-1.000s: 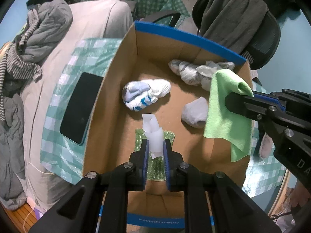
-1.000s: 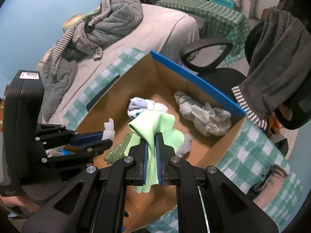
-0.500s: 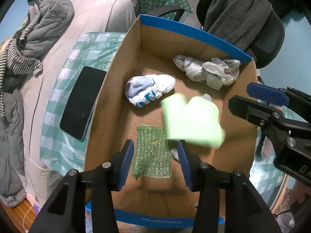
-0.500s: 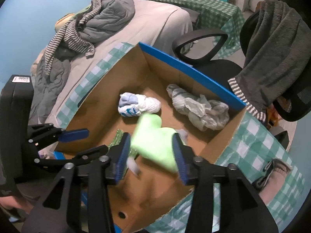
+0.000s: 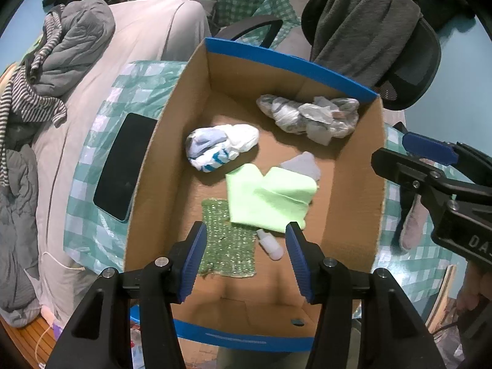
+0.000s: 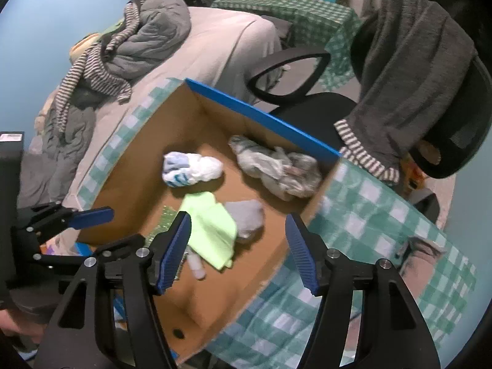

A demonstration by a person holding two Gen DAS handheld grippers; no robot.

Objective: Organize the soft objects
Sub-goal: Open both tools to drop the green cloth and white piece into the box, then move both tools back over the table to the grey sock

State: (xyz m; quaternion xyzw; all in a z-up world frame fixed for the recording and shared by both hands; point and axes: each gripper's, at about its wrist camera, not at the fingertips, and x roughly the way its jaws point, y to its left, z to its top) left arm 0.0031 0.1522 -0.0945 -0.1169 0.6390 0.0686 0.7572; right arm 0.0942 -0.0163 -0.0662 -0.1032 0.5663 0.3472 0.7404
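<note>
Presently, the green cloth [image 5: 270, 198] is found inside the box [image 5: 153, 166]; left gripper [image 5: 244, 256] and right gripper [image 6: 238, 252] are opening, empty; pink item [image 5: 412, 227] outside remains.

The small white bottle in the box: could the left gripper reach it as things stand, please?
Probably yes. The left gripper hangs over the box, jaws opening with nothing held, and the bottle lies uncovered on the floor below, beside the green cloth and the mesh pad.

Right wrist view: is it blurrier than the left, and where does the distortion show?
Right wrist: motion-smeared, worst on the green cloth and box edge. Left wrist: sharper, cloth edges crisp. Both: fisheye bends the box rim, corners black.
</note>
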